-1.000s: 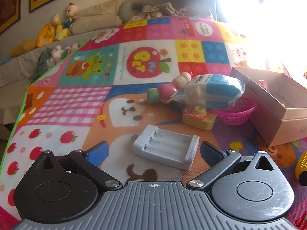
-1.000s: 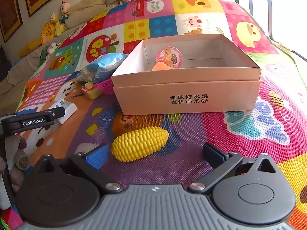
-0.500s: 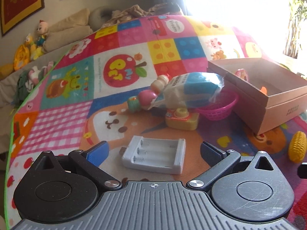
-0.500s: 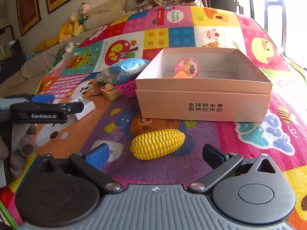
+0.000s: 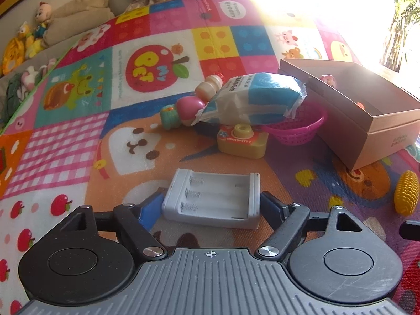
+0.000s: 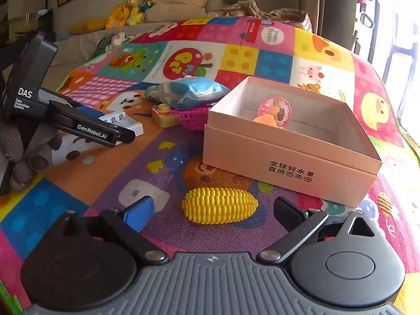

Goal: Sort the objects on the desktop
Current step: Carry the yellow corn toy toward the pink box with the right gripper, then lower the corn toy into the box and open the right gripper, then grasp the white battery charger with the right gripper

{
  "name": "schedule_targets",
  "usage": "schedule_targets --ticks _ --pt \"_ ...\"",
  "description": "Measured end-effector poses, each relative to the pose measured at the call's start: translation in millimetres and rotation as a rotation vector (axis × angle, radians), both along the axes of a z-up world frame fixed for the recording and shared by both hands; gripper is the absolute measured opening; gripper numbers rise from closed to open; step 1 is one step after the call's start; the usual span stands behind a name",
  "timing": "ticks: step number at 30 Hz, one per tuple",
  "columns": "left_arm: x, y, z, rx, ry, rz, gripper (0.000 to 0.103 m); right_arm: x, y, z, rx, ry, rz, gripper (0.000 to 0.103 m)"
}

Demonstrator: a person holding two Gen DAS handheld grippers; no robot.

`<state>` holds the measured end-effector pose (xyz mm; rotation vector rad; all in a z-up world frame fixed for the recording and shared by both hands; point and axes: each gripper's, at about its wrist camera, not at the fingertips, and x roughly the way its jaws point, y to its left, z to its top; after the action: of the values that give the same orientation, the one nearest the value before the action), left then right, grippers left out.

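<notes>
At our far left, about nine o'clock from the box, the left gripper (image 5: pixel 211 206) straddles the white battery holder (image 5: pixel 214 199), which lies flat on the play mat (image 5: pixel 78 136). Its fingers sit at either short end of the holder, close in, but we cannot tell whether they have yet pinched it. To take it well, we judge the fingers should close squarely on the two end walls, low down, since the open tray side gives little to bear on and a skewed grip could tip it.

Moving rightward, at twelve o'clock from the holder stands a yellow toy camera (image 5: pixel 242 141), with a blue-and-white packet (image 5: pixel 252 99) resting on a pink basket (image 5: pixel 296 131) and a small bottle (image 5: pixel 183 110) lying beside them.

Further right, the open cardboard box (image 6: pixel 288 155) holds a round pink toy (image 6: pixel 275 110) and something orange. At six o'clock from the box lies the toy corn (image 6: pixel 219 204), between the spread fingers of the right gripper (image 6: pixel 212 211), which is open and not touching it.

The mat is soft, patchworked in bright cartoon squares. Beyond it, at twelve o'clock, sit cushions and plush toys (image 6: pixel 134 8) against a wall with framed pictures; strong daylight floods in from the right.
</notes>
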<state>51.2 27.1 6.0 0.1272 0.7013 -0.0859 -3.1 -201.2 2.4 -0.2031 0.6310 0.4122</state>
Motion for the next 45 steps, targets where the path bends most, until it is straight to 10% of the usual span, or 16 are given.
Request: schedule_targets --ticks 6,15,18,25,36,45 --pt "-53 -21 5 -0.046 0.022 -0.126 0.085 19 -6 -5 0.042 0.108 -0.015 0.067" --pt "-97 -57 48 -0.089 -0.094 -0.248 0.084 -21 -41 49 0.024 0.043 0.015 0.067" --pt "-81 -89 82 -0.060 -0.222 -0.331 0.053 -36 -66 87 0.000 -0.077 -0.025 0.067" --pt "11 -161 113 -0.001 -0.353 -0.359 0.052 2 -118 150 0.068 -0.232 -0.192 0.067" --pt "5 -109 78 -0.085 -0.191 -0.240 0.089 110 -106 127 0.167 -0.110 -0.191 0.079" --pt "-44 -78 15 -0.172 0.109 -0.175 0.100 27 -63 59 0.002 -0.049 -0.003 0.103"
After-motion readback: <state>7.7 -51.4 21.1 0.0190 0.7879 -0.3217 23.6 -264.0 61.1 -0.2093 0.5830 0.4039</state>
